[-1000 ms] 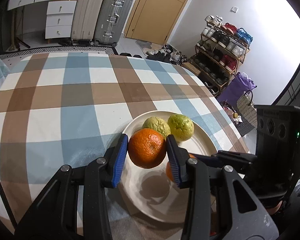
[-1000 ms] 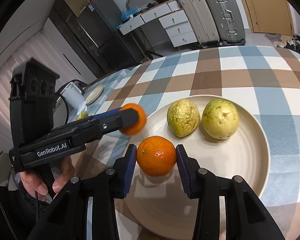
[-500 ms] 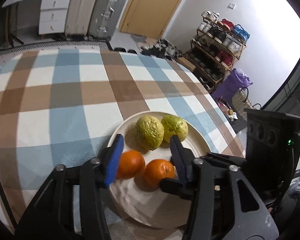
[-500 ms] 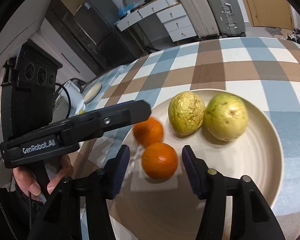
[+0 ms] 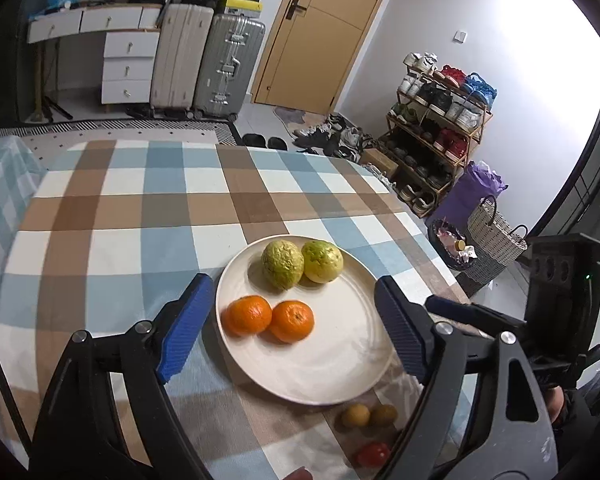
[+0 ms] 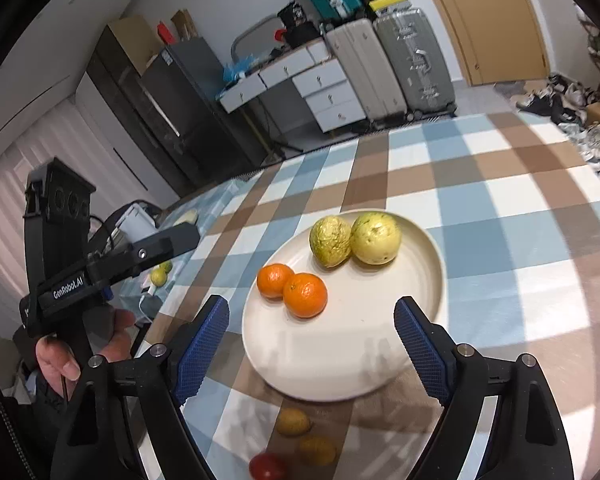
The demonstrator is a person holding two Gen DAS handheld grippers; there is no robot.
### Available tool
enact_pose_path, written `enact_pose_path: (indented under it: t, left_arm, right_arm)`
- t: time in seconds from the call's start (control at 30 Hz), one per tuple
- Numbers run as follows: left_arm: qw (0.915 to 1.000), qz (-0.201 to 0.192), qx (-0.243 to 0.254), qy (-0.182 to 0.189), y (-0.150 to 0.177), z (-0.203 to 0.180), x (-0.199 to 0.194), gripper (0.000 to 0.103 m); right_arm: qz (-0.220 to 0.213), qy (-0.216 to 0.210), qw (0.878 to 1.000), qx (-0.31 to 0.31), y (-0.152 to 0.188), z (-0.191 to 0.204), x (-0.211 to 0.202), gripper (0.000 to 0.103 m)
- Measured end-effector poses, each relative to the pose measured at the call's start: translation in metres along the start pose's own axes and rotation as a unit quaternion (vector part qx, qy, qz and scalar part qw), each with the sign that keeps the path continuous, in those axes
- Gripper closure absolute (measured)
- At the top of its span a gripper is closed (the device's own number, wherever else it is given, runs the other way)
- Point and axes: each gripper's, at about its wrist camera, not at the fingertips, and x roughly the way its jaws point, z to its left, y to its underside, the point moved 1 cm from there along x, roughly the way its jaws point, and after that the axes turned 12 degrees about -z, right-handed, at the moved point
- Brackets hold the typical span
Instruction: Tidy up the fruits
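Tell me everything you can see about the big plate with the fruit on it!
The plate is round, cream-coloured, smooth and shallow with a low raised rim, maybe ceramic or plastic. It lies flat on the checked tablecloth. Two oranges sit touching on its left side, and two yellow-green fruits touch at the back. The front half is bare. Both grippers hover open nearby, neither touching it. Small fruits lie on the cloth just in front, off the plate.
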Motion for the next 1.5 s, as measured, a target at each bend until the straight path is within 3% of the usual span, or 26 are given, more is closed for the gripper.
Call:
enact_pose_path:
  t: [0.2, 0.33, 0.67, 0.97, 1.2, 1.5]
  left_arm:
    - [0.9994, -0.026, 0.003, -0.021, 0.006, -0.02, -0.044, 0.001]
    - [0.9987, -0.039, 0.016, -0.028, 0.012, -0.037, -0.071, 0.001]
    - [0.996, -0.054, 0.05, -0.051, 0.031, -0.072, -0.119, 0.001]
    - [0.9966, -0.042, 0.038, -0.061, 0.072, -0.079, -0.142, 0.001]
    - [0.9973, -0.012, 0.032, -0.065, 0.112, -0.074, -0.138, 0.001]
    - [0.9972, 0.014, 0.018, -0.071, 0.137, -0.062, -0.12, 0.001]
  right_arm:
    - [-0.028, 0.01, 1.0, -0.001, 0.0, 0.01, -0.036, 0.012]
    - [-0.048, 0.017, 0.999, -0.009, 0.002, 0.019, -0.058, 0.005]
    - [-0.083, 0.015, 0.996, -0.021, 0.014, 0.04, -0.11, 0.001]
    - [-0.074, 0.036, 0.996, -0.033, 0.048, 0.05, -0.136, 0.001]
    - [-0.039, 0.041, 0.998, -0.038, 0.087, 0.051, -0.142, 0.001]
    - [0.005, 0.042, 0.998, -0.038, 0.129, 0.045, -0.132, 0.001]
